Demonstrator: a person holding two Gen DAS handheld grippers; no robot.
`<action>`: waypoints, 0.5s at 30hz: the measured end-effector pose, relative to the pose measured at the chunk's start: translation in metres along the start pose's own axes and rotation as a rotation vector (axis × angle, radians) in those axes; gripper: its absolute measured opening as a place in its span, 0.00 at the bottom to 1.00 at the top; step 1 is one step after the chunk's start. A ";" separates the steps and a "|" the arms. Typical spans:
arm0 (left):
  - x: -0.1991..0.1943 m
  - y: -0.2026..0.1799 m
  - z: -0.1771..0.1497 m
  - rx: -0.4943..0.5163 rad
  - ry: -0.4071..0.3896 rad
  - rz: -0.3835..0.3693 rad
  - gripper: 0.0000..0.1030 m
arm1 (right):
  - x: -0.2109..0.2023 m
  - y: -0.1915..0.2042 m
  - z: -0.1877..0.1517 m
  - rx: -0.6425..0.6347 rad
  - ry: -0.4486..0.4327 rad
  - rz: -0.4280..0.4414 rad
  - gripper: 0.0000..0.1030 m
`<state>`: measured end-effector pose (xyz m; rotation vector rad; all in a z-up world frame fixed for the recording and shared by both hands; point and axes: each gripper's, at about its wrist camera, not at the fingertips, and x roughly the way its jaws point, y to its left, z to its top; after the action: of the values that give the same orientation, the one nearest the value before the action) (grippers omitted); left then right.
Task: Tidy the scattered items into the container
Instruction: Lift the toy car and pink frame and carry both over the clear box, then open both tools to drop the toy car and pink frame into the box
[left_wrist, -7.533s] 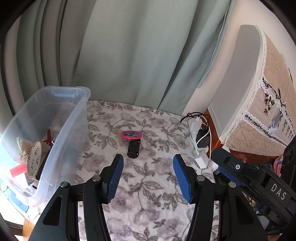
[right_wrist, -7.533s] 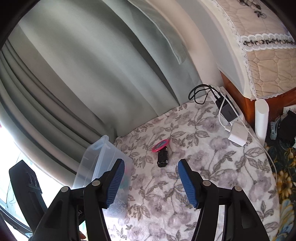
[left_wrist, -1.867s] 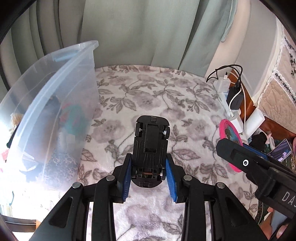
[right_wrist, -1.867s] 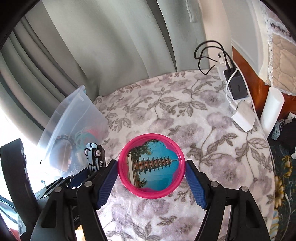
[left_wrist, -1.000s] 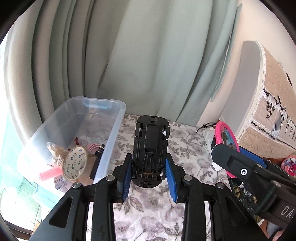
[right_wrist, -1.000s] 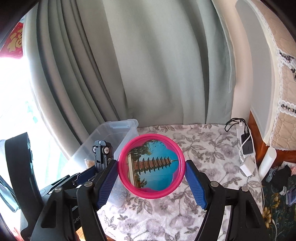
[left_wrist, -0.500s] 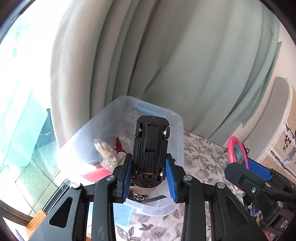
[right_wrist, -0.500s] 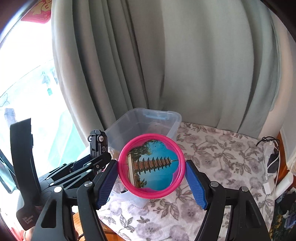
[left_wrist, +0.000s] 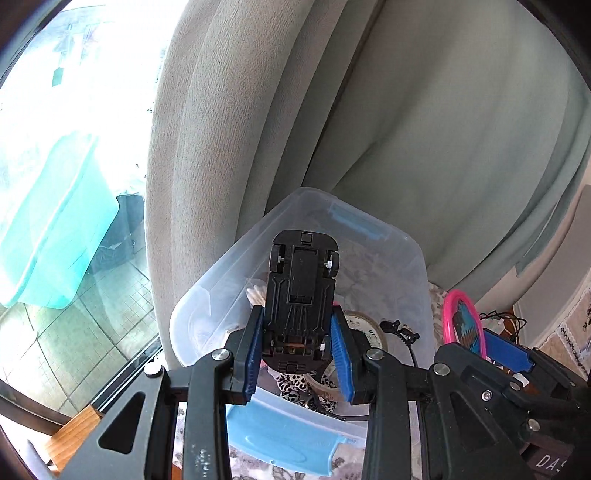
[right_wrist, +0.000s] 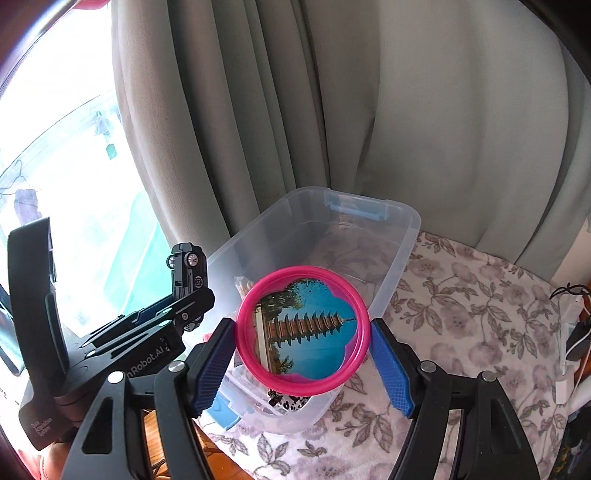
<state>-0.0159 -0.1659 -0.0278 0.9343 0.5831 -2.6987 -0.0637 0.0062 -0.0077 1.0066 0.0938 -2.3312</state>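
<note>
Left tongs (left_wrist: 298, 347) gripping toy car (left_wrist: 301, 295) above bin (right_wrist: 402, 258), right tongs (right_wrist: 303, 354) gripping pink mirror (right_wrist: 302, 332)

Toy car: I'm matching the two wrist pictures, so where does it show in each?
Left wrist: toy car centre, underside up, between the left gripper pads.
Right wrist: toy car left of centre, side-on.
Shared landmark: clear bin.

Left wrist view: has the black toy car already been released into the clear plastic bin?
No, the black toy car sits clamped underside-up in the left gripper, held above the clear plastic bin.
</note>
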 end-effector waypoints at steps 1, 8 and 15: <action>0.002 0.000 0.001 0.001 0.005 0.001 0.35 | 0.003 0.000 0.001 0.001 0.004 0.002 0.73; 0.015 0.002 0.006 0.014 0.041 0.009 0.35 | 0.026 -0.006 0.011 0.014 0.041 0.001 0.73; 0.024 0.005 0.013 0.017 0.068 0.020 0.35 | 0.042 -0.009 0.021 0.012 0.048 0.000 0.73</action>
<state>-0.0401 -0.1778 -0.0349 1.0348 0.5624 -2.6674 -0.1044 -0.0124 -0.0230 1.0689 0.0991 -2.3109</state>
